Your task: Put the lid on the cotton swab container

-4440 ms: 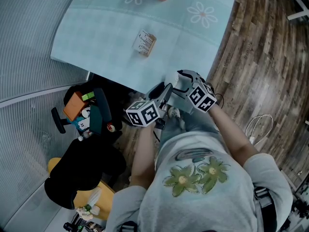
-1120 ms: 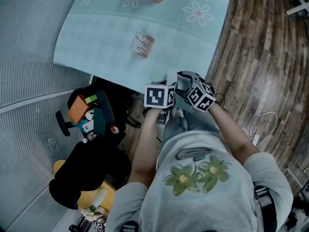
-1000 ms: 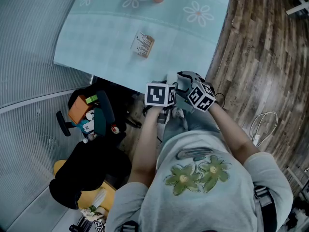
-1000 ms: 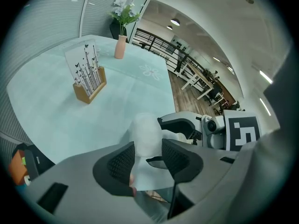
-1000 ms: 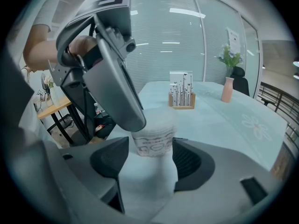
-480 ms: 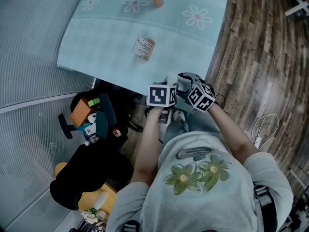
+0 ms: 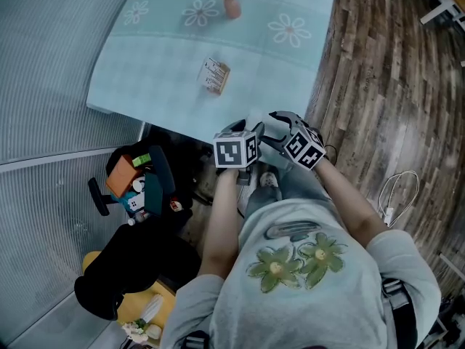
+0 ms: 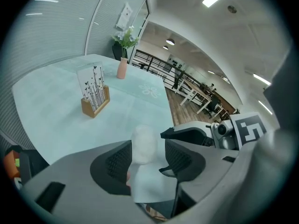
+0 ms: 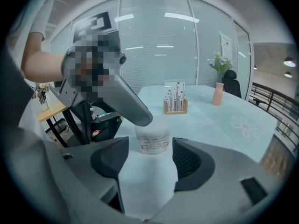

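Observation:
The cotton swab container [image 9: 153, 143] is a white cylinder with a printed band. It stands between the jaws of my right gripper [image 9: 150, 155], which is shut on it. In the head view both grippers meet at the table's near edge, the right gripper [image 7: 275, 124] beside the left gripper [image 7: 248, 128], with the container [image 7: 256, 118] a white patch between them. In the left gripper view a white rounded lid [image 8: 144, 143] sits between the jaws of the left gripper [image 8: 147, 146]. Those jaws are opening, and a gap shows on the right side of the lid. One left finger [image 9: 125, 101] reaches over the container's top.
A wooden holder with a printed card [image 7: 214, 76] stands mid-table on the light blue flowered cloth [image 7: 160, 64]. A pink vase [image 7: 230, 6] is at the far edge. A chair with a black bag [image 7: 134, 184] sits below left. Wood floor and a cable [image 7: 392, 195] lie to the right.
Since the earliest frame the left gripper has come up from the lower left to meet the right gripper. Over the last second it has shifted slightly left, and the head camera has tilted.

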{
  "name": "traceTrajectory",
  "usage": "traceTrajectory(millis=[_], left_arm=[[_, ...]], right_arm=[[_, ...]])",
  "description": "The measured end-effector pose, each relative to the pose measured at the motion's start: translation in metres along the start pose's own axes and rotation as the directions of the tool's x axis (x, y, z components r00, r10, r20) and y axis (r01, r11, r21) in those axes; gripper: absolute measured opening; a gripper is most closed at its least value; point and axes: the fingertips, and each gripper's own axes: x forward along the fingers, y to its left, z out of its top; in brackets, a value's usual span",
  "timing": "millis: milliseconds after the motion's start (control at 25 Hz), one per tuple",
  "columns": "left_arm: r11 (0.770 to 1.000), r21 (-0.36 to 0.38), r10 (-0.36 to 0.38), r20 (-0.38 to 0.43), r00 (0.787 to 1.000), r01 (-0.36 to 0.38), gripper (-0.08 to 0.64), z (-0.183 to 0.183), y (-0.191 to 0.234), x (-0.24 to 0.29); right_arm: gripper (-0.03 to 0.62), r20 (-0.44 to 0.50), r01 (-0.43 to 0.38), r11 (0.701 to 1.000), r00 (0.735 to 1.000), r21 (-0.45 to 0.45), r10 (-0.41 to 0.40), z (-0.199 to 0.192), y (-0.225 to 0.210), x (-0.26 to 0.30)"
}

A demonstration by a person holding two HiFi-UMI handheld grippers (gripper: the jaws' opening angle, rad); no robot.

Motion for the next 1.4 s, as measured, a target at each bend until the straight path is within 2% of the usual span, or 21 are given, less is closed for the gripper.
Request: traceTrajectory(millis=[160, 200, 280, 320, 400, 480, 520, 560, 600, 720, 800, 1000, 1080, 1200, 1400], left_arm=[[1.0, 0.006, 0.016, 0.072, 0.997, -0.017, 0.228, 0.008, -0.002, -0.015], [1.0, 0.007, 0.014, 0.095, 0.995, -0.015, 0.192, 0.01, -0.003, -0.019], [1.0, 0.013, 0.007, 0.136, 0.991, -0.009, 0.137, 0.012, -0.004, -0.026], [1.0, 0.019, 0.004, 0.152, 0.988, -0.007, 0.135, 0.013, -0.005, -0.03], [0.999, 0.034, 0.006, 0.184, 0.983, -0.013, 0.132, 0.015, -0.006, -0.037], [0.999, 0.044, 0.014, 0.231, 0.973, -0.025, 0.065, 0.019, -0.006, -0.047], [0.998, 0.045, 0.019, 0.261, 0.965, -0.032, 0.054, 0.022, -0.006, -0.053], [0.998, 0.045, 0.025, 0.292, 0.956, -0.039, 0.044, 0.025, -0.006, -0.059], [0.998, 0.044, 0.029, 0.323, 0.946, -0.046, 0.004, 0.028, -0.006, -0.066], [0.997, 0.057, 0.016, 0.388, 0.921, -0.042, 0.002, 0.035, -0.012, -0.083], [0.996, 0.081, 0.0, 0.416, 0.909, -0.037, 0.002, 0.037, -0.019, -0.092], [0.989, 0.148, -0.059, 0.477, 0.877, -0.014, 0.002, 0.038, -0.037, -0.115], [0.983, 0.184, -0.084, 0.496, 0.864, -0.011, 0.002, 0.036, -0.045, -0.122], [0.974, 0.224, -0.1, 0.505, 0.857, -0.018, 0.002, 0.03, -0.052, -0.131], [0.972, 0.234, -0.113, 0.528, 0.841, -0.017, 0.002, 0.022, -0.055, -0.143]], right_arm=[[0.301, 0.057, 0.015, 0.999, 0.998, 0.049, -0.017, 0.013, 0.003, -0.015], [0.301, 0.082, 0.018, 0.998, 0.996, 0.065, -0.023, 0.02, 0.003, -0.02], [0.264, 0.123, 0.029, 0.996, 0.992, 0.09, -0.04, 0.031, 0.003, -0.03], [0.264, 0.135, 0.038, 0.995, 0.99, 0.094, -0.051, 0.035, 0.003, -0.034], [0.218, 0.159, 0.057, 0.993, 0.985, 0.101, -0.072, 0.044, 0.003, -0.044], [0.212, 0.194, 0.065, 0.991, 0.977, 0.12, -0.087, 0.054, 0.005, -0.052], [0.21, 0.209, 0.067, 0.989, 0.974, 0.13, -0.094, 0.058, 0.007, -0.056], [0.179, 0.221, 0.072, 0.988, 0.97, 0.138, -0.101, 0.062, 0.008, -0.059], [0.155, 0.232, 0.077, 0.987, 0.967, 0.144, -0.11, 0.065, 0.01, -0.063], [0.152, 0.257, 0.094, 0.983, 0.957, 0.16, -0.133, 0.072, 0.015, -0.073], [0.088, 0.277, 0.109, 0.98, 0.948, 0.169, -0.153, 0.078, 0.018, -0.081], [0.006, 0.309, 0.143, 0.973, 0.931, 0.179, -0.193, 0.09, 0.028, -0.099], [0.006, 0.321, 0.15, 0.974, 0.926, 0.172, -0.199, 0.095, 0.035, -0.105], [0.005, 0.339, 0.148, 0.974, 0.919, 0.17, -0.199, 0.102, 0.046, -0.113], [0.003, 0.344, 0.152, 0.975, 0.917, 0.164, -0.201, 0.107, 0.06, -0.122]])
